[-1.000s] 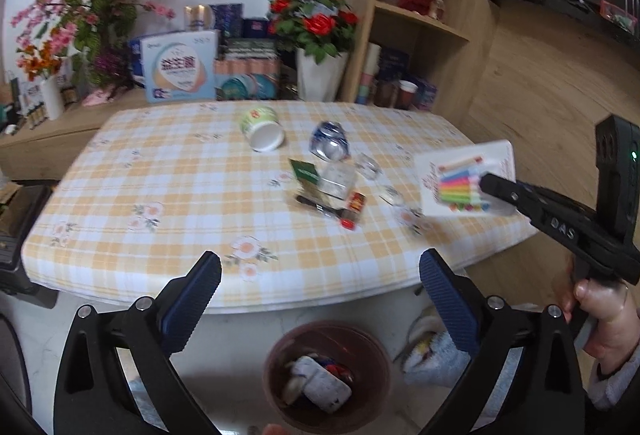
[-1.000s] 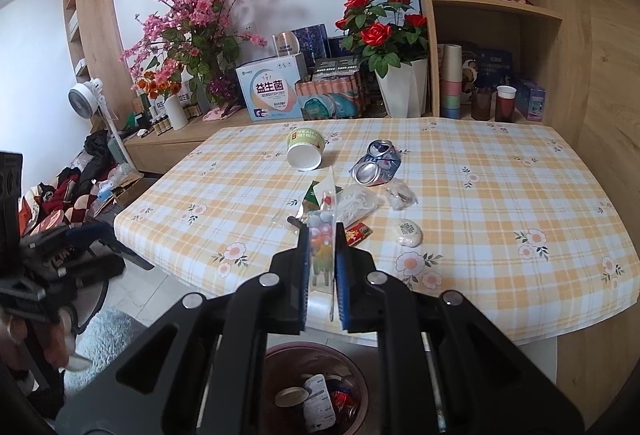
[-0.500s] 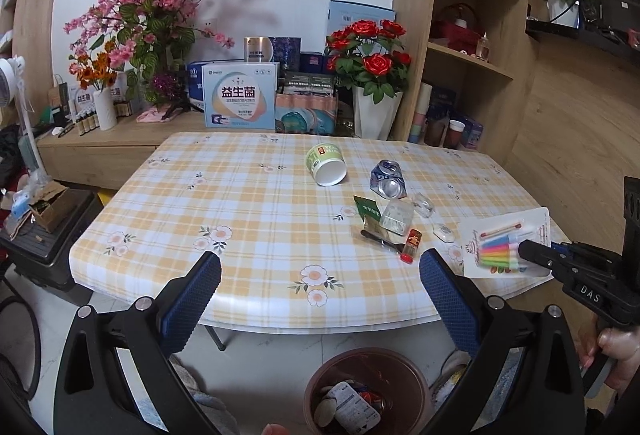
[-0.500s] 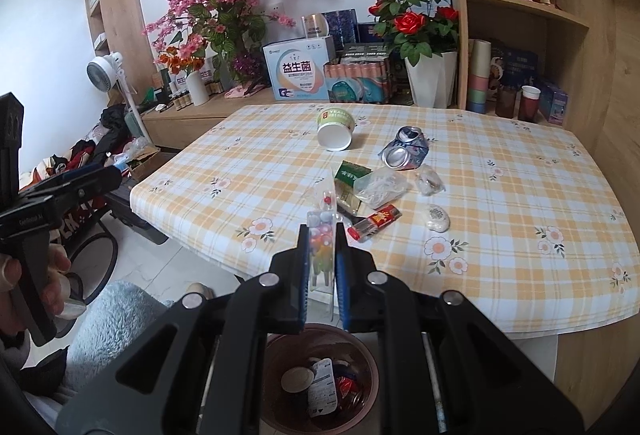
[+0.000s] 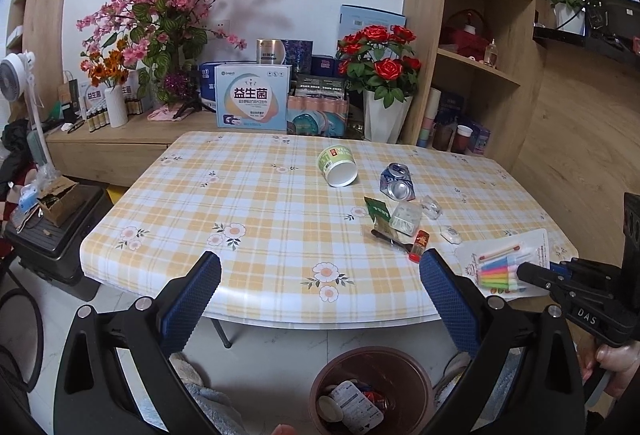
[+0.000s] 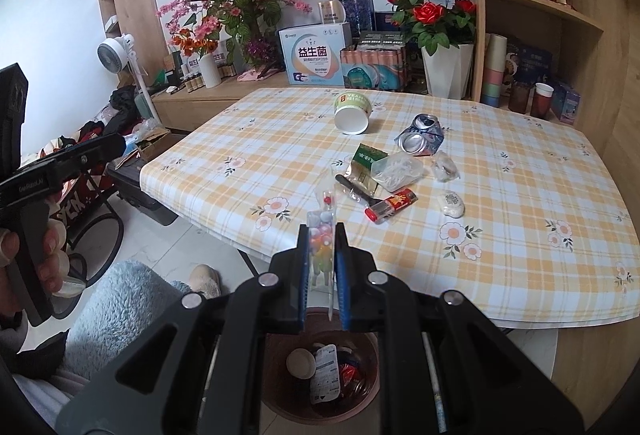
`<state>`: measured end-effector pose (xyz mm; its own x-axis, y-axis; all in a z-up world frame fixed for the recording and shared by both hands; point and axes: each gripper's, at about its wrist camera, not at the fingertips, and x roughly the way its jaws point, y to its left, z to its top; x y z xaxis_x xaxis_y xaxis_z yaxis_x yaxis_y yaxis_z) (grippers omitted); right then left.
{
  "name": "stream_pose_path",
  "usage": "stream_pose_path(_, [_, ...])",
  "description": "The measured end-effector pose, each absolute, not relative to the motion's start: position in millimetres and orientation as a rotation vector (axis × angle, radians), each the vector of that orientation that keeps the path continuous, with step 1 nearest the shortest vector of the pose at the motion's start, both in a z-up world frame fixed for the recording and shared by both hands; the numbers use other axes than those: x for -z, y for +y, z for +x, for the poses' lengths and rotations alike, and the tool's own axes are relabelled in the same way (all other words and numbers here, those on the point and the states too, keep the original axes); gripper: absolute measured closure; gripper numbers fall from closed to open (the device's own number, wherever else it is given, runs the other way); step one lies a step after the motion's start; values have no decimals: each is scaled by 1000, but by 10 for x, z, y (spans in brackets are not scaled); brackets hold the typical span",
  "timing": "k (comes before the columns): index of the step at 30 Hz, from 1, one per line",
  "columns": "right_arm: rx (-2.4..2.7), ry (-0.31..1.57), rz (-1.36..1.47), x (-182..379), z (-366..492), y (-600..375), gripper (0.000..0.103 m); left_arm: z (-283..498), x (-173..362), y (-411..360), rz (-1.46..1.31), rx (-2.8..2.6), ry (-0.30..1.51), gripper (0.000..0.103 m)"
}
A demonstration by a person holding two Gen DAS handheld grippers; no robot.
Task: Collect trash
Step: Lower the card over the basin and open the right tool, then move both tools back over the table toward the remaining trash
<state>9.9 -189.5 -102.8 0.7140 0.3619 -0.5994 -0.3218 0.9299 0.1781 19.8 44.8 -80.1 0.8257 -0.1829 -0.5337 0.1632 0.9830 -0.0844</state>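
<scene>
two hand-held grippers are in my hands. my right hand-held gripper (image 6: 321,255) is clamped tight on a candle pack (image 6: 321,235), held edge-on above the bin (image 6: 280,395) just off the table (image 6: 520,235) edge. my left hand-held gripper (image 5: 320,299) is spread wide and empty, also over the bin. a cup (image 5: 338,166), crushed can (image 5: 397,182), wrappers (image 5: 400,217) and a lighter (image 5: 418,244) lie on the table.

glossy plaid tablecloth (image 6: 520,219), crumpled metal can (image 6: 421,137)
</scene>
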Motion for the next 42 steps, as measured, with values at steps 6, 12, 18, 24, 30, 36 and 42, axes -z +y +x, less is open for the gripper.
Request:
stream_pose_path(6, [-405, 691, 39, 1059, 112, -1798, 87, 212, 817, 467, -45, 168, 573, 6])
stream_pose_path(12, [-437, 702, 31, 1077, 118, -1717, 77, 225, 829, 499, -49, 152, 572, 6])
stream_pose_path(18, [-396, 676, 28, 1038, 122, -1724, 24, 224, 833, 546, -74, 148, 569, 6])
stream_pose_path(24, [-227, 646, 26, 1011, 168, -1868, 6, 223, 831, 572, -73, 136, 566, 6])
stream_pose_path(30, [-110, 633, 48, 1049, 211, -2104, 6, 218, 847, 554, -57, 136, 568, 6])
stream_pose_path(36, [-92, 644, 54, 1124, 295, -2255, 6, 270, 933, 481, -24, 128, 594, 6])
stream_pose_path(42, [-76, 663, 61, 1248, 399, -2364, 6, 378, 1032, 454, -41, 149, 653, 6])
